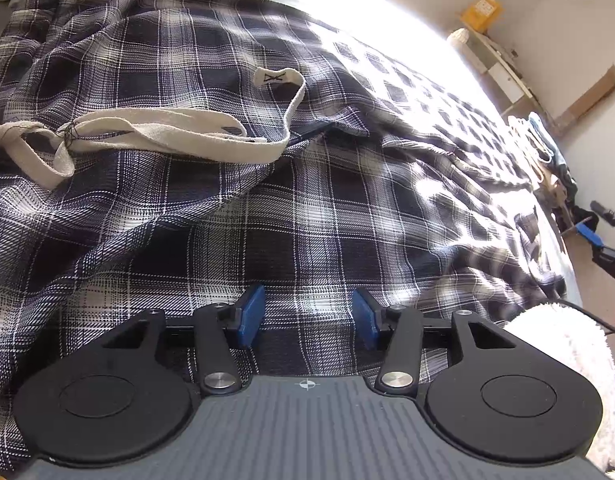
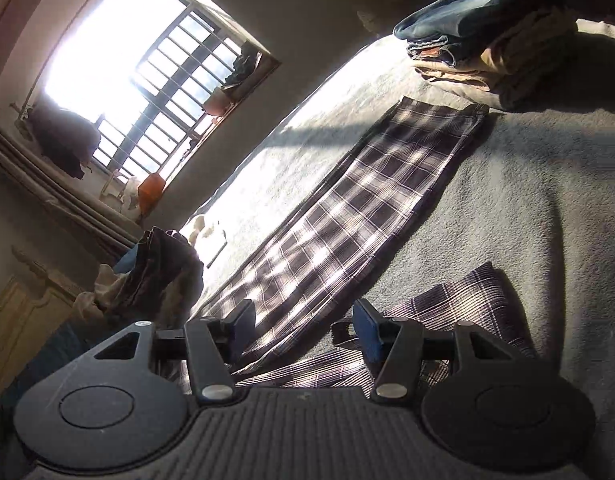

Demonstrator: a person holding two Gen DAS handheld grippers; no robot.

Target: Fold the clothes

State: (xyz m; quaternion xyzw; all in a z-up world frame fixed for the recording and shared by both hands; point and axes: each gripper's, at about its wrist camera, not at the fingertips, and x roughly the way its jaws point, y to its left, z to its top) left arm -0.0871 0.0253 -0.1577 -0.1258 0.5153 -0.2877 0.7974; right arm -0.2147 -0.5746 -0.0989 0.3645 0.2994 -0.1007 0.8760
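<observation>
**Plaid trousers spread on the bed, both grippers free**

Left wrist view: the left gripper (image 1: pixel 308 314) hangs just over the plaid trousers (image 1: pixel 235 184), blue pads parted to a middling gap — cloth lies beneath and beyond them, nothing pinched between. The waistband end sits toward 10 o'clock, where the cream drawstring (image 1: pixel 179 132) loops across the fabric; its stitched tab end lies at about 12 o'clock from the pads. One leg runs off toward 2 o'clock into glare. At 3 o'clock, at the frame edge, the right gripper (image 1: pixel 609 240) shows small and dark; its jaw state cannot be read there. A white fluffy cloth (image 1: pixel 563 344) lies at 4 o'clock.

Right wrist view: the right gripper (image 2: pixel 303 328) is held above the grey bed cover (image 2: pixel 527 200), jaws moderately apart, empty. A trouser leg stretches flat from the pads toward 1 o'clock; a second plaid fold bunches at 3 o'clock. A stack of folded clothes (image 2: pixel 487 40) sits at 1 o'clock — just beyond the leg's end. Barred window (image 2: pixel 147 80) at 10 o'clock.
</observation>
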